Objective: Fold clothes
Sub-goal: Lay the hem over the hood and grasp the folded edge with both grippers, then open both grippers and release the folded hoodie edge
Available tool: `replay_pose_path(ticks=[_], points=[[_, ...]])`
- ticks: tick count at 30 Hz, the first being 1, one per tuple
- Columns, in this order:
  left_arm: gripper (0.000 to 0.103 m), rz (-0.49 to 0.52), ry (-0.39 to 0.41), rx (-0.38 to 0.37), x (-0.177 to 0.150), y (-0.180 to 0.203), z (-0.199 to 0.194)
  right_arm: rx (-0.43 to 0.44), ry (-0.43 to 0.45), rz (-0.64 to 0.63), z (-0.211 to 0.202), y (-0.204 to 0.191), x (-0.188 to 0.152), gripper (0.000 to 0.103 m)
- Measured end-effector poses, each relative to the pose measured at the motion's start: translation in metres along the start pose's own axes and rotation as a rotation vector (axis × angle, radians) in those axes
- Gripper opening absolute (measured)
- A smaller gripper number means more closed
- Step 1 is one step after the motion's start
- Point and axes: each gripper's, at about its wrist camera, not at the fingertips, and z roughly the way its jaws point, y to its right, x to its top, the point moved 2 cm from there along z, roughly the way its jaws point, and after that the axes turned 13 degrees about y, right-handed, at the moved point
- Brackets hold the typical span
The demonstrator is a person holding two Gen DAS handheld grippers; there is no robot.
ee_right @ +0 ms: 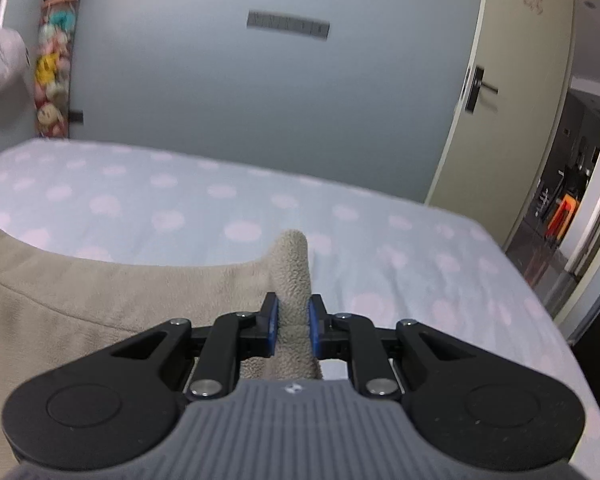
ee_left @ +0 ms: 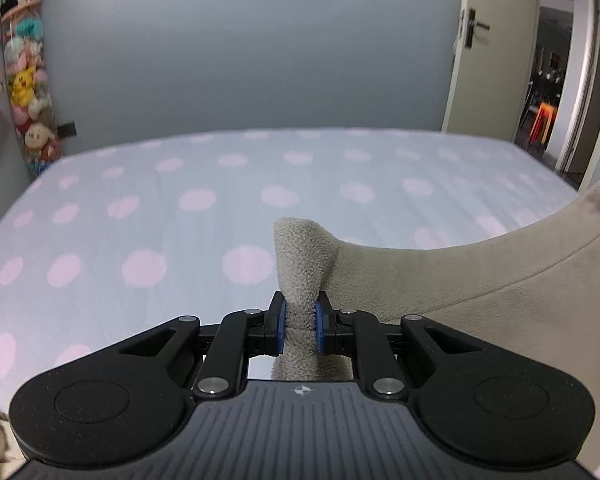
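A beige fleece garment point(ee_left: 480, 280) hangs stretched between my two grippers above the bed. My left gripper point(ee_left: 300, 314) is shut on one corner of it, a tuft of fleece poking up between the blue pads point(ee_left: 281, 320). From there the cloth runs off to the right. In the right wrist view the same beige garment point(ee_right: 100, 304) spreads to the left, and my right gripper point(ee_right: 293, 322) is shut on its other corner. A stitched seam crosses the cloth in both views.
Under the garment lies a bed with a pale blue sheet with pink dots point(ee_left: 180, 208). A tall tube of plush toys point(ee_left: 28, 80) stands in the far left corner by the grey wall. At the right an open door point(ee_right: 480, 92) leads to a dark room.
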Motion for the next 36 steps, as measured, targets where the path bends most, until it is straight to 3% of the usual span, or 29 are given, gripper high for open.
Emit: replay_pose_path(ticks=[4,8,10,11,17,24,30,36], points=[[0.016,-0.027,-0.053,-0.004,-0.015,-0.009,0.011,-0.011,-0.054,0.022,0.018,0.0,-0.021,0.02],[0.027,-0.064,-0.085,0.009,-0.025,-0.016,0.008,-0.028,-0.081,0.053,0.018,0.001,-0.031,0.031],[0.049,-0.079,-0.094,0.013,-0.027,-0.02,0.0,-0.034,-0.085,0.066,0.012,0.003,-0.033,0.042],[0.051,-0.084,-0.093,0.014,-0.029,-0.023,-0.006,-0.04,-0.086,0.072,0.006,0.005,-0.033,0.049],[0.053,-0.148,-0.107,0.003,-0.043,-0.037,-0.059,-0.047,-0.1,0.166,-0.048,0.024,-0.045,0.056],[0.06,-0.258,-0.137,0.0,-0.079,-0.043,-0.122,-0.005,-0.15,0.315,-0.124,0.04,-0.082,0.077],[0.064,-0.404,-0.148,-0.011,-0.121,-0.041,-0.163,0.052,-0.2,0.526,-0.172,0.042,-0.138,0.077],[0.068,-0.558,-0.11,-0.047,-0.166,-0.038,-0.173,0.116,-0.247,0.77,-0.194,0.044,-0.195,0.079]])
